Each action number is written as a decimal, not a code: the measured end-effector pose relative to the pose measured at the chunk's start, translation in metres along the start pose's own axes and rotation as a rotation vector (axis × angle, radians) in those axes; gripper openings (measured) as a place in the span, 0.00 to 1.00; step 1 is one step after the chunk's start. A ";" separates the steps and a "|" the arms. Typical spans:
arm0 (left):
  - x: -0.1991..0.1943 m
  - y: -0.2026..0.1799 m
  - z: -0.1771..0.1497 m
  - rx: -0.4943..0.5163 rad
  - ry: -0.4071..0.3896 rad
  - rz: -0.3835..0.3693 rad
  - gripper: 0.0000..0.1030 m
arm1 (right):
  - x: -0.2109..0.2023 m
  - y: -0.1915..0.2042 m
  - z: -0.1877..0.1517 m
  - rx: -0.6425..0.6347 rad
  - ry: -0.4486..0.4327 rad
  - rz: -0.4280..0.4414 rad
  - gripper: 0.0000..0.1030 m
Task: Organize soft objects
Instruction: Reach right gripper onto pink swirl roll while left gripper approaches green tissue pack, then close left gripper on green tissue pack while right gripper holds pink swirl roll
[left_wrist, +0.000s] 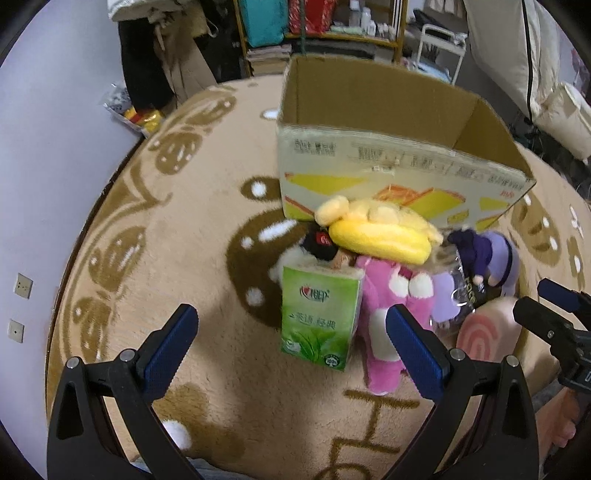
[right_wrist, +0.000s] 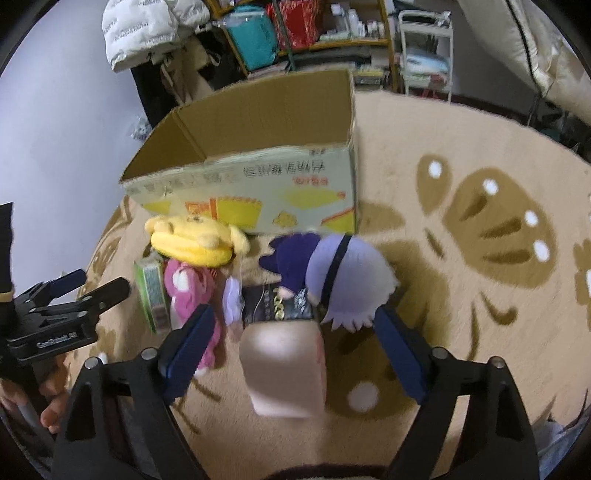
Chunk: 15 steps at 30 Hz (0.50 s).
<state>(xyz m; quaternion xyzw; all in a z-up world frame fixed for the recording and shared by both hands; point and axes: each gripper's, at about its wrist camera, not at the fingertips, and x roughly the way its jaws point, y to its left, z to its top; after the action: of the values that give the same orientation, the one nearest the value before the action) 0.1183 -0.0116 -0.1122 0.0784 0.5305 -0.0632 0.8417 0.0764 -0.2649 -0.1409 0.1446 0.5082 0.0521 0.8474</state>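
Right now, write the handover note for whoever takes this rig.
Left gripper: open, empty, over the rug facing the tissue pack.
Right gripper: open, empty, above the pink cushion.
Pile on the rug in front of the box: yellow plush, pink plush, purple plush, tissue pack, cushion.
Done: nothing visible in the box.
Left: move everything into the box.

The left gripper hangs with fingers spread wide above the rug. A green tissue pack stands between them. At 1 o'clock lie a pink plush, yellow plush and purple plush; an open box stands at 12. The right gripper shows at 3 o'clock.
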 end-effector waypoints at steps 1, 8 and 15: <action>0.004 -0.001 0.000 0.003 0.012 0.000 0.98 | 0.004 0.001 -0.001 -0.005 0.016 0.002 0.90; 0.022 -0.003 -0.001 0.015 0.068 0.022 0.98 | 0.023 0.003 -0.005 -0.016 0.116 0.031 0.75; 0.034 -0.008 -0.001 0.026 0.100 0.025 0.98 | 0.033 0.004 -0.007 -0.018 0.147 0.054 0.50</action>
<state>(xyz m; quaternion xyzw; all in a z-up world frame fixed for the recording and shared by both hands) 0.1301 -0.0195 -0.1436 0.0988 0.5699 -0.0556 0.8138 0.0862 -0.2515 -0.1710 0.1462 0.5644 0.0900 0.8074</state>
